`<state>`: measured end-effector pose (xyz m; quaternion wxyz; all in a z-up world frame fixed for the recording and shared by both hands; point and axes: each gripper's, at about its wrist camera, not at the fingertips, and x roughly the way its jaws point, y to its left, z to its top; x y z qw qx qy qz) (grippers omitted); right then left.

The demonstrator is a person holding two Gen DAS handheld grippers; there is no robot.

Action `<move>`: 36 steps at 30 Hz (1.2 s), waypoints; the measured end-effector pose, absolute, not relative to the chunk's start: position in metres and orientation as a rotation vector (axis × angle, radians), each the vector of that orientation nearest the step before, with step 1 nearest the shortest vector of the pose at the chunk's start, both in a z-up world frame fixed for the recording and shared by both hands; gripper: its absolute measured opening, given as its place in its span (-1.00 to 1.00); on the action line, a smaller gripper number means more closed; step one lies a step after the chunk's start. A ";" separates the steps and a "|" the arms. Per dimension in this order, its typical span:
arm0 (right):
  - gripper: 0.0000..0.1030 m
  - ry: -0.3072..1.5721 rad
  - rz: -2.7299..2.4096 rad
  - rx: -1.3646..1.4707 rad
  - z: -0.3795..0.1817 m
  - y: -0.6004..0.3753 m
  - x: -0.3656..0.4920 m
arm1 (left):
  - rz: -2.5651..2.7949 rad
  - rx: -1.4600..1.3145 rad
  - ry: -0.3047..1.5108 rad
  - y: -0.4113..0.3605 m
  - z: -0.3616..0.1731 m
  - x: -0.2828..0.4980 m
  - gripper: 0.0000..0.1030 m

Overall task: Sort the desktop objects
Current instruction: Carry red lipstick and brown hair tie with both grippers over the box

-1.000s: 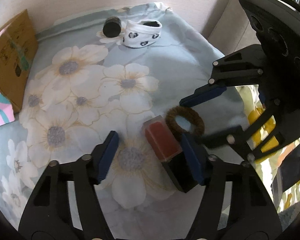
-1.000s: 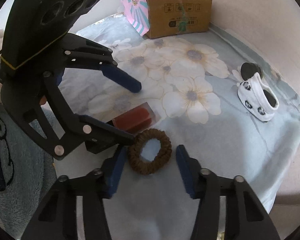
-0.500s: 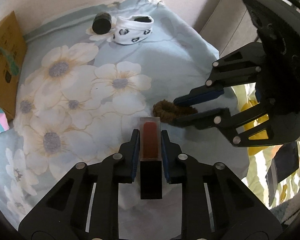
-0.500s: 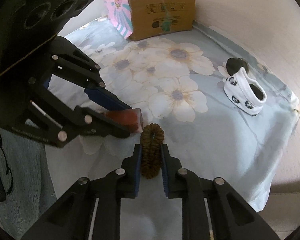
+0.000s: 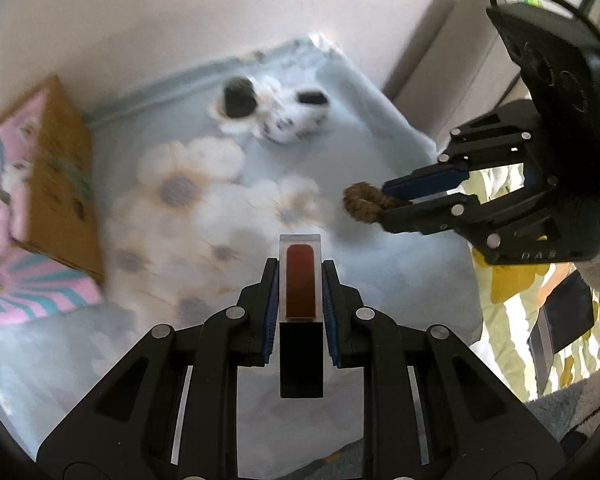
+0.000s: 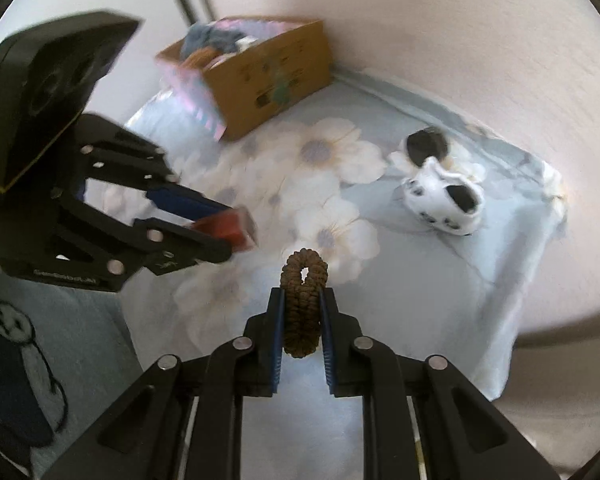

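Cardboard box (image 5: 60, 184): far left on the floral cloth (image 5: 380, 128), open-topped, probably the sorting bin.
Left gripper (image 5: 300, 300): clamped on the red lipstick (image 5: 300, 284), clear of the cloth.
Right gripper (image 6: 302, 312): pinching the brown hair tie (image 6: 302, 300), likewise lifted.
Patterned sock (image 6: 444, 200): unsorted, far right.

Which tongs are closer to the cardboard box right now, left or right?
Left. The left tongs, gripping a red lipstick, hang between the cardboard box and the right tongs, which hold a brown hair tie.
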<state>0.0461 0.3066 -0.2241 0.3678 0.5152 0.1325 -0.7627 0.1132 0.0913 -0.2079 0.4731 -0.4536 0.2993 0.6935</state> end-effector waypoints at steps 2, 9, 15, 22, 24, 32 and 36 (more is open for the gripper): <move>-0.70 0.296 -1.979 1.354 -0.214 0.307 0.037 | 1.711 -1.094 0.742 0.091 -0.193 0.102 -0.66; -0.70 0.255 -2.058 1.382 -0.169 0.287 0.007 | 1.752 -1.051 0.742 0.082 -0.135 0.057 -0.66; -0.70 0.303 -2.122 1.322 -0.120 0.247 -0.021 | 1.789 -1.020 0.743 0.065 -0.093 0.009 -0.66; -0.70 0.258 -2.137 1.252 -0.095 0.188 -0.055 | 1.864 -0.993 0.739 0.038 -0.061 -0.049 -0.66; -0.70 0.240 -2.116 1.241 -0.092 0.167 -0.063 | 1.882 -0.996 0.739 0.028 -0.057 -0.064 -0.66; -0.70 0.210 -2.020 1.242 -0.096 0.087 -0.087 | 1.958 -1.071 0.680 -0.015 -0.057 -0.122 -0.66; -0.69 0.222 -1.979 1.261 -0.105 0.055 -0.094 | 1.996 -1.114 0.658 -0.032 -0.062 -0.145 -0.66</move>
